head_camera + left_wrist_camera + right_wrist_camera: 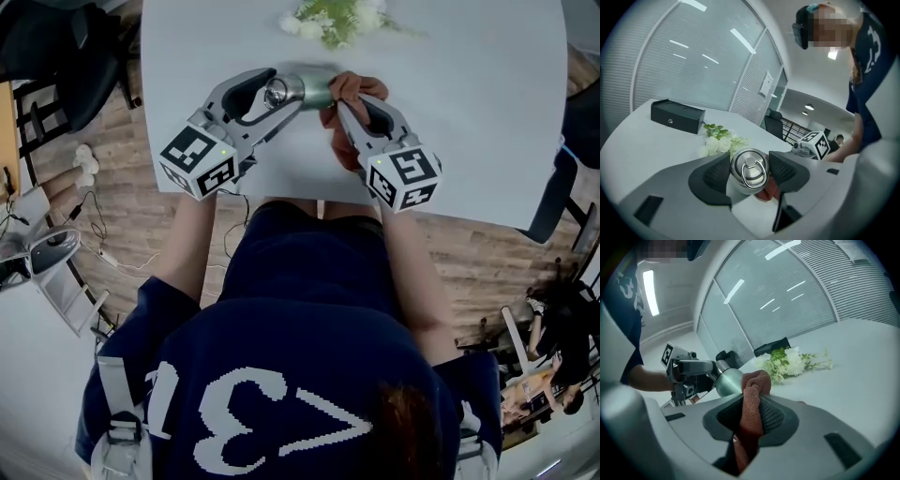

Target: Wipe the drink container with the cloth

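Left tongs [749, 169] are clamped on the drink container [316, 90], their two dark pads pressed against either side of its silver lid [748, 168], which carries a metal ring and faces the left gripper view head-on. Held by that end, the pale green container lies sideways over the near part of the white desk [469, 122], its body pointing toward the person's right. Right tongs [750, 411] are closed on the rust-coloured cloth [753, 397]: a fold of it is pinched between the pads, a bunched knot sticks out past the tips, and the rest hangs down behind the jaws. In the head view that bunched end sits against the container's far end, just beside the left tongs' tips, and the right gripper view shows it touching the green body. A spray of white flowers [336, 19] with green leaves lies farther back on the desk, well apart from both tools, and a black box [677, 116] stands beyond it.
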Available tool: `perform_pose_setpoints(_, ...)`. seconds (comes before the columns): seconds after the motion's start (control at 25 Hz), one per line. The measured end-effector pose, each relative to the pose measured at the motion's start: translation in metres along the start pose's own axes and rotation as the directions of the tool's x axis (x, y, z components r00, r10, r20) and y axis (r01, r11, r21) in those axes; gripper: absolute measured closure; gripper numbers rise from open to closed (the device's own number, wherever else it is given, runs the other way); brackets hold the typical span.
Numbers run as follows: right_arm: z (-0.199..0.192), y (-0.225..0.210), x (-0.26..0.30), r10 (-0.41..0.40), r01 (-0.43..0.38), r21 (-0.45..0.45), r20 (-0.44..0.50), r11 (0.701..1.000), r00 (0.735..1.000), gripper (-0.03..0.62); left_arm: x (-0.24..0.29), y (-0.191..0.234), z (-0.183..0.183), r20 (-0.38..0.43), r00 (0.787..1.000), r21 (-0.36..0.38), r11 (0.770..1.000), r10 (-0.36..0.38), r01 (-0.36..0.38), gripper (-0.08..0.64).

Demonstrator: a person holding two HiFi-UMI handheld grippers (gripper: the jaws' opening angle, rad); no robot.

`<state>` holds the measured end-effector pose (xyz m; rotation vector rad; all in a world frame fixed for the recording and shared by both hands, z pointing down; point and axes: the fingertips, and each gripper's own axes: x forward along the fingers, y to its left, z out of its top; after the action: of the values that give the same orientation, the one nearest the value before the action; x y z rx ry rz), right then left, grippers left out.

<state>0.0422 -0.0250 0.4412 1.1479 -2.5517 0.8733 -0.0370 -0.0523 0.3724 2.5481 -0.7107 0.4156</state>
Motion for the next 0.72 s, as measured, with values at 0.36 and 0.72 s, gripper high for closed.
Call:
perform_pose_setpoints(0.36, 0.066, 0.068, 0.01, 0.164, -0.151, -0.089, 0.157, 0.984, 0.974, 0.506, -0.001, 0.012, 0.005, 0.043, 0.996, -0.133, 0.989, 0.075, -0.069, 0.295)
perform_pose_setpoints(0.72, 0.014, -0.002, 0.009, -0.046, 0.048, -0.064, 0.033, 0.997, 0.998, 0.506, -0.005, 0.018, 0.0, 0.04, 0.995, -0.183, 0.98, 0.09, -0.081, 0.295)
